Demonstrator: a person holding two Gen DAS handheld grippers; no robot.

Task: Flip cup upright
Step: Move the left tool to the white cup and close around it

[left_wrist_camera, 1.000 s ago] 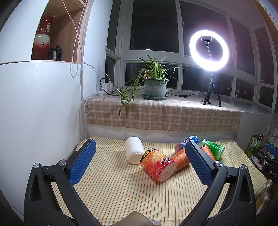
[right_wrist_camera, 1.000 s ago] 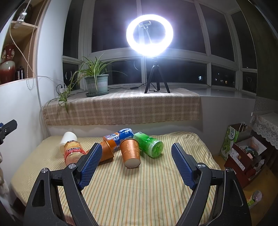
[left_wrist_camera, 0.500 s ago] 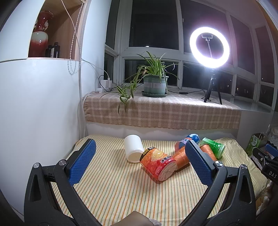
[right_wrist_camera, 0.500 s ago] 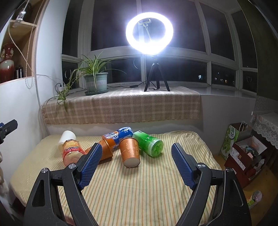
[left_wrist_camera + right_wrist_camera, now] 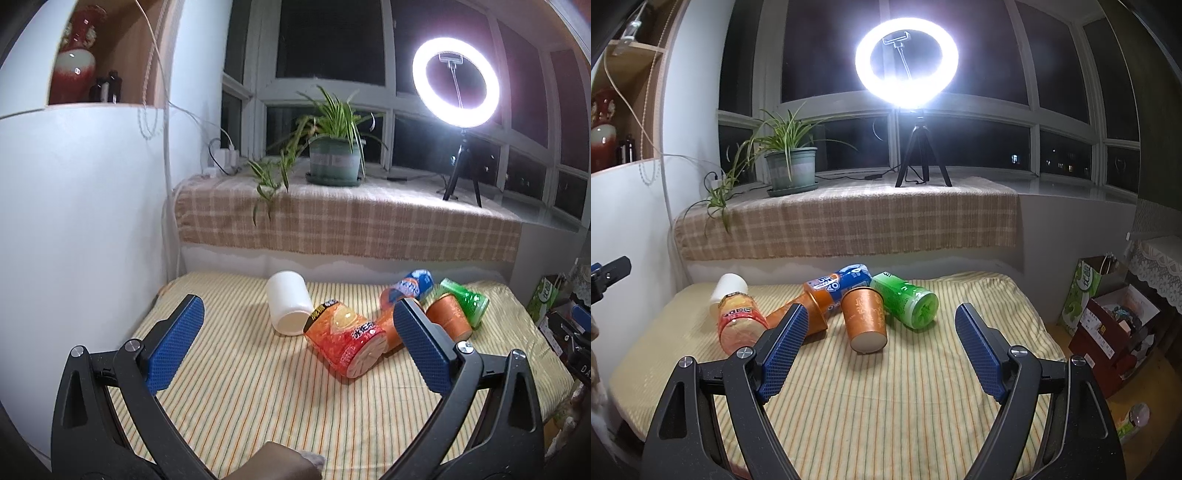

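Here both the left claw point(image 5: 295, 339) and right claw point(image 5: 877, 347) hang wide open, empty, above the bed point(image 5: 886, 406). Best approach the brown cup point(image 5: 866, 319) squarely across its sides, gripping gently so thin walls don't crush.

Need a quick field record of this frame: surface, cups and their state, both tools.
surface: striped cloth
cups: white cup, red-orange cup, blue-orange cup, brown cup, green cup
cup state: all lying on their sides, clustered, none upright
left tool: open, holding nothing, short of the cups
right tool: open, holding nothing, brown cup ahead between its fingers
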